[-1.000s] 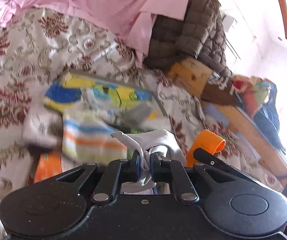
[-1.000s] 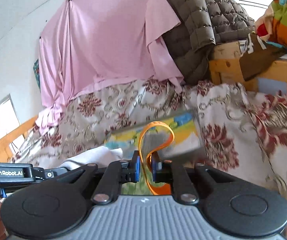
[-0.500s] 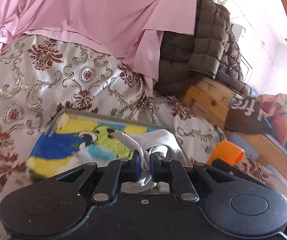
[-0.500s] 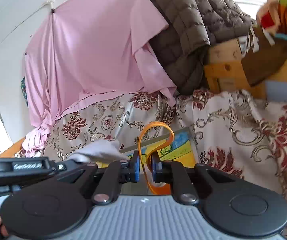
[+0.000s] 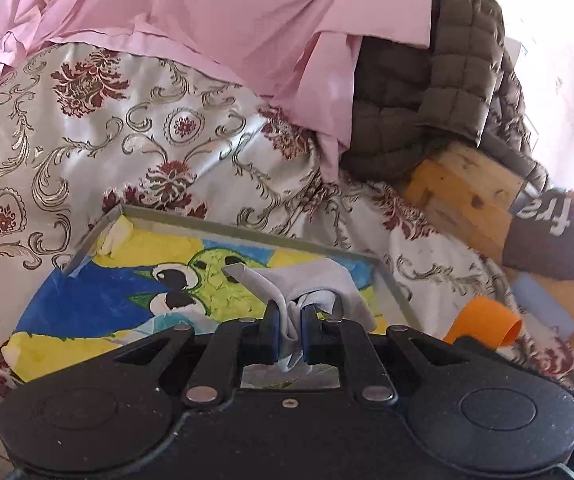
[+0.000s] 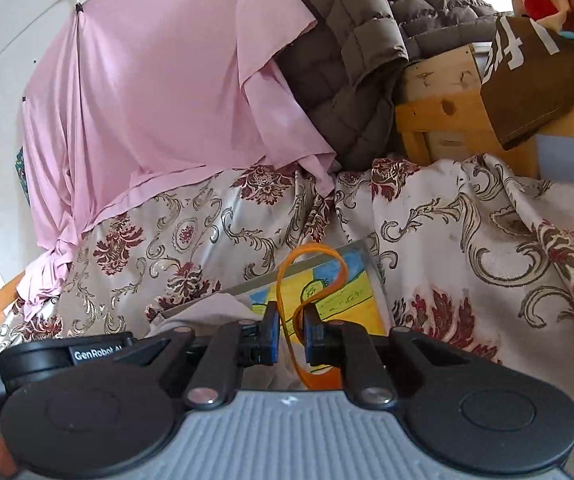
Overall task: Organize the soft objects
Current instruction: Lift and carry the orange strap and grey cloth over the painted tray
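Grey-white cloth (image 5: 307, 284), bunched and crumpled, is pinched between the closed fingers of the left gripper (image 5: 289, 334), held above a shallow tray (image 5: 247, 232) whose bottom shows a yellow, blue and green cartoon picture. The tray lies on a bed covered with a floral satin bedspread (image 5: 127, 140). The right gripper (image 6: 289, 334) has its fingers clamped on a thin orange band (image 6: 311, 264) that loops upward, just beside the left gripper over the tray's far corner. Behind, a pink sheet (image 6: 167, 100) hangs beside a brown quilted jacket (image 6: 367, 40).
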Available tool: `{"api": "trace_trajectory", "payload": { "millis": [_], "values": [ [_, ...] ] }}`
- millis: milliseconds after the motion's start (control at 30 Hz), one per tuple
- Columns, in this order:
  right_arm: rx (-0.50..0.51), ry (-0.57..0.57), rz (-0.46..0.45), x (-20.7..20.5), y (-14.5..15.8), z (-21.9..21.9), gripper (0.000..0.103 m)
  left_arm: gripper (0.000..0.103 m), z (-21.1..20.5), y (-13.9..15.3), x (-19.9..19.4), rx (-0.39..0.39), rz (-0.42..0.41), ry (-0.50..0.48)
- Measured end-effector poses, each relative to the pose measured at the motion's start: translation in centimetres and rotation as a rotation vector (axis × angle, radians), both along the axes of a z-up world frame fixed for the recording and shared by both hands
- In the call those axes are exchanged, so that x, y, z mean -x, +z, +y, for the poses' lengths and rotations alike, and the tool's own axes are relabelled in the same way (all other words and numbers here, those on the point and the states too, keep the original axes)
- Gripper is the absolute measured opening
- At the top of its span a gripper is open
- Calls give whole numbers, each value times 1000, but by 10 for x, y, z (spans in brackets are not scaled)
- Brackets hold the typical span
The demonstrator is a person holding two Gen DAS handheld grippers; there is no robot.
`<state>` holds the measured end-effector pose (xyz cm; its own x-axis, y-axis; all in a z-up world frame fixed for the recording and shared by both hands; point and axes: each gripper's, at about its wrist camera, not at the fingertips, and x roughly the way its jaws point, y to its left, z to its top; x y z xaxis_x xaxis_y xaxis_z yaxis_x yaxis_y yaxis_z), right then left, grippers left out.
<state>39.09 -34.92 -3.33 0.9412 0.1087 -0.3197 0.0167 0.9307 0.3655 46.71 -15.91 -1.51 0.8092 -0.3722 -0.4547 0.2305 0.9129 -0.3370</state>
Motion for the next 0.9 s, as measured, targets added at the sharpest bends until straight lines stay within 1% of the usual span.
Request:
{"api": "trace_trajectory", "payload": {
  "millis": [100, 300, 467, 700, 833, 900],
  "values": [
    [-4, 3, 21, -5, -2, -1, 14, 11, -3, -4, -6, -18, 12, -4],
    [-8, -6, 61, -13, -6, -7, 16, 11, -2, -8, -18, -5, 52, 17],
    [-9, -10, 86, -19, -10, -11, 19, 11, -8, -14, -25, -41, 82, 21],
    [-2, 0, 105, -23, -13, -10, 27, 11, -14, -17, -27, -67, 83, 11],
    [5, 1, 113, -23, -12, -9, 29, 12, -18, -16, -26, -80, 78, 3],
    [9, 0, 114, -23, -12, -9, 31, 12, -19, -16, -25, -86, 78, -1]
  ]
}}
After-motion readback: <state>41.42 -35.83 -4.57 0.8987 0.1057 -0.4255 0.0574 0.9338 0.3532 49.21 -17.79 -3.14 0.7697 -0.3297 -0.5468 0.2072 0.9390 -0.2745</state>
